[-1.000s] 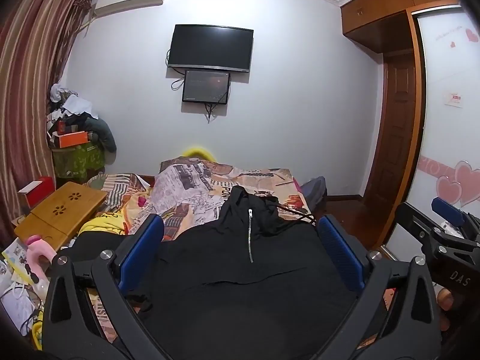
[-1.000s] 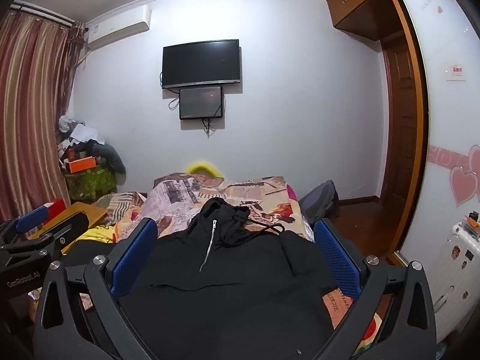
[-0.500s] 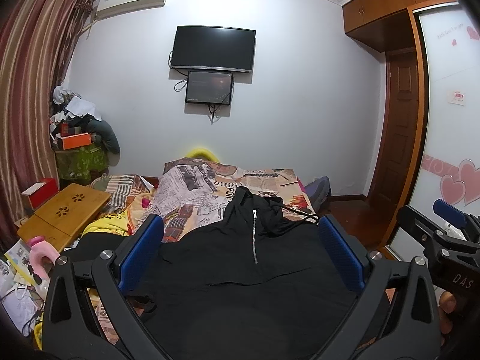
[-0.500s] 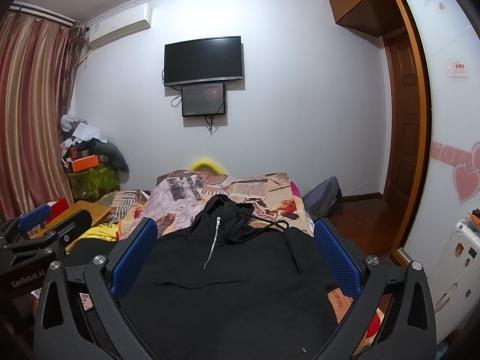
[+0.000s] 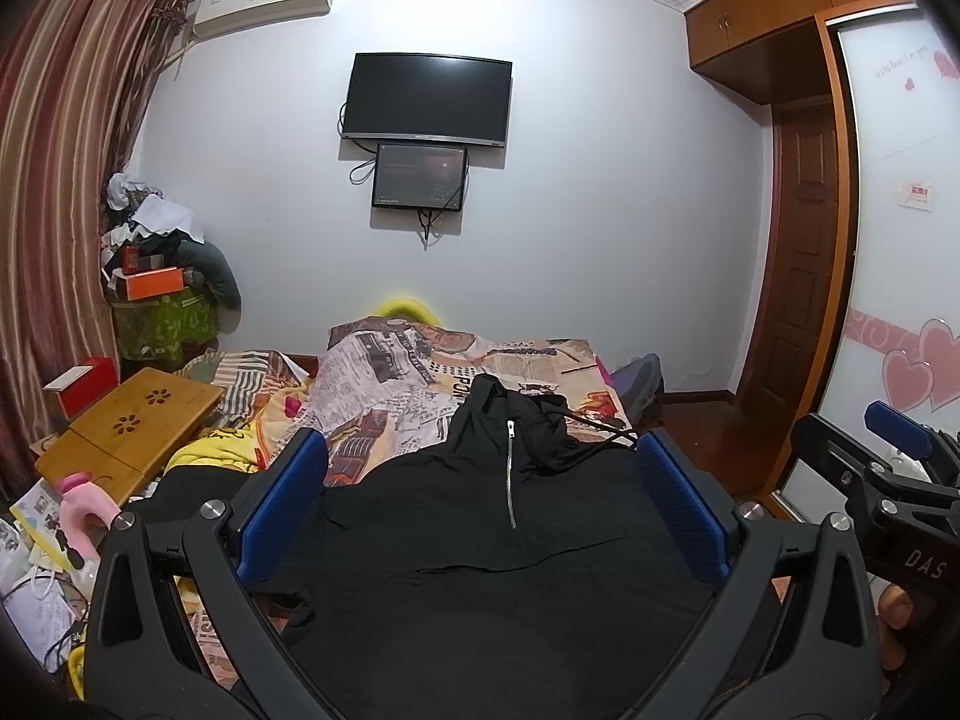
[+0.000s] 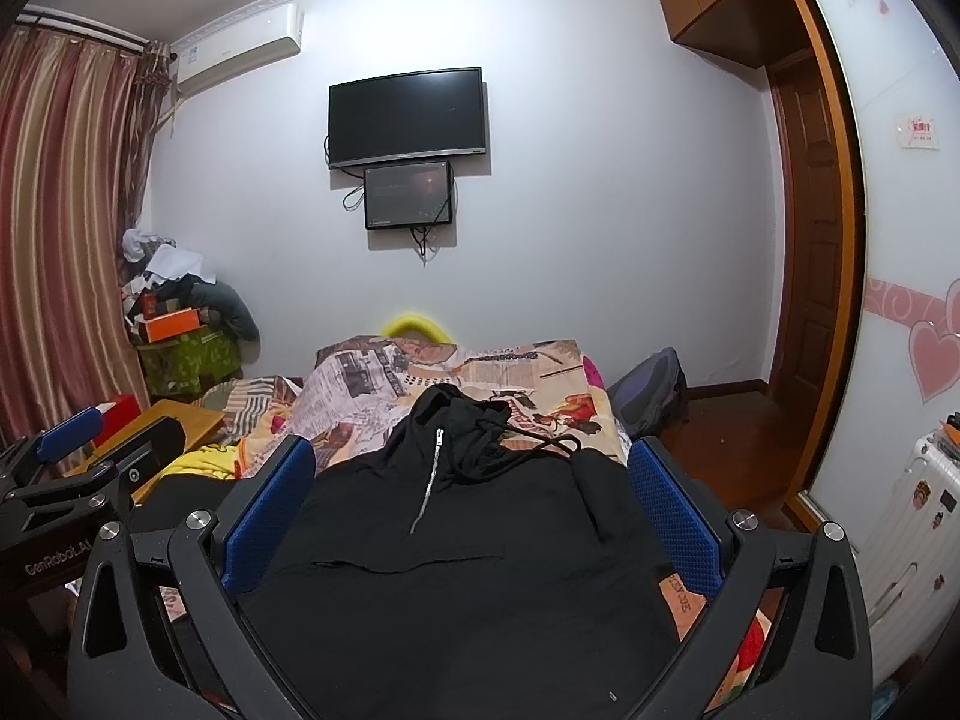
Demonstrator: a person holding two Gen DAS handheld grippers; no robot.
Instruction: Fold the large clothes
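At the far left hang striped curtains, with a wooden lap table on the left edge of the bed. The left gripper hovers above the near part of the bed, its jaws spread wide and holding nothing. Between and beyond its blue fingers lies the black hoodie, spread flat on the patterned bedcover, zipper up, hood toward the far wall under the television. To the right, the right gripper hovers beside the left one, jaws likewise released and empty, over the same hoodie. A wooden door stands far right.
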